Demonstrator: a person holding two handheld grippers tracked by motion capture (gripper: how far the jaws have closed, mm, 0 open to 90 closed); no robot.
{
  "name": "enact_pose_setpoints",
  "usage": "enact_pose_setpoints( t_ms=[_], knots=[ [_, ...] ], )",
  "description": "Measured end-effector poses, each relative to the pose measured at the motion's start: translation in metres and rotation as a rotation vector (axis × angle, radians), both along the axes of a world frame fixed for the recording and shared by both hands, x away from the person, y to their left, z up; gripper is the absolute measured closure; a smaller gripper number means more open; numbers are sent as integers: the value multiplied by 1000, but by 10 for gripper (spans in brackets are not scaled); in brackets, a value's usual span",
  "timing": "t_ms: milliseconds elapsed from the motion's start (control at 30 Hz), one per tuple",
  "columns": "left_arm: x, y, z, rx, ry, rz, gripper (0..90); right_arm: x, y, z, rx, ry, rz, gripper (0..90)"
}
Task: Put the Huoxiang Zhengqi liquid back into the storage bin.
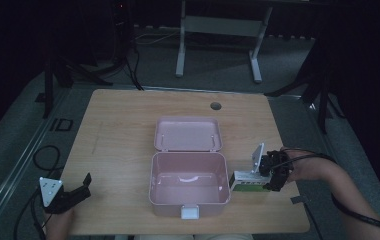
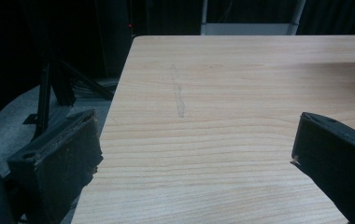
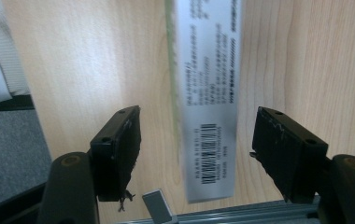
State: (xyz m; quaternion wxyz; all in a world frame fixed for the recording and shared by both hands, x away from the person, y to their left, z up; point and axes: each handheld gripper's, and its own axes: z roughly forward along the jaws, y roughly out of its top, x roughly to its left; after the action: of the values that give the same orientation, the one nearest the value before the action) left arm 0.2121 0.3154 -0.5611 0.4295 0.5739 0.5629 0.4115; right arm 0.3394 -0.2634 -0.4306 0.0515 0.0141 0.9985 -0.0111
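An open pink lunch box (image 1: 151, 180) sits mid-table with its lid (image 1: 188, 134) folded back flat behind it. A small white and green carton (image 1: 245, 181) lies on the wood just right of the box. My right gripper (image 1: 264, 179) is at the carton's right end. In the right gripper view the carton (image 3: 208, 70) with its barcode runs between the open jaws of my right gripper (image 3: 196, 135), with a gap on each side. My left gripper (image 1: 84, 186) rests at the table's front left corner. It is open (image 2: 194, 140) over bare wood.
A white latch (image 1: 189, 213) sticks out from the box's front wall. There is a cable hole (image 1: 215, 106) near the table's far edge and a faint scratch (image 2: 179, 93) on the left half. A metal desk frame (image 1: 218, 25) and dark stand legs (image 1: 318, 90) are beyond the table.
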Motion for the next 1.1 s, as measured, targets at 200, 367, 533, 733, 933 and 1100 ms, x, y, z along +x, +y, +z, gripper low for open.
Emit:
enact_pose_setpoints(
  t_ms=[200, 367, 533, 733, 933, 1100],
  knots=[
    [0, 0, 0, 1, 1, 0, 17, 10, -4, -16, -48, 5, 6, 406],
    [0, 0, 0, 1, 2, -1, 16, 16, -5, -24, -36, 29, 0, 453],
    [0, 0, 0, 1, 2, -2, 16, 16, -3, -31, -45, 55, 24, 511],
    [0, 0, 0, 2, 4, -3, 17, 17, -3, -33, -55, 84, 37, 603],
    [0, 0, 0, 2, 3, -2, 16, 17, -2, -33, -67, 97, 31, 614],
    [1, 0, 0, 3, 4, -2, 16, 16, -3, -31, -55, 116, 15, 618]
  ],
)
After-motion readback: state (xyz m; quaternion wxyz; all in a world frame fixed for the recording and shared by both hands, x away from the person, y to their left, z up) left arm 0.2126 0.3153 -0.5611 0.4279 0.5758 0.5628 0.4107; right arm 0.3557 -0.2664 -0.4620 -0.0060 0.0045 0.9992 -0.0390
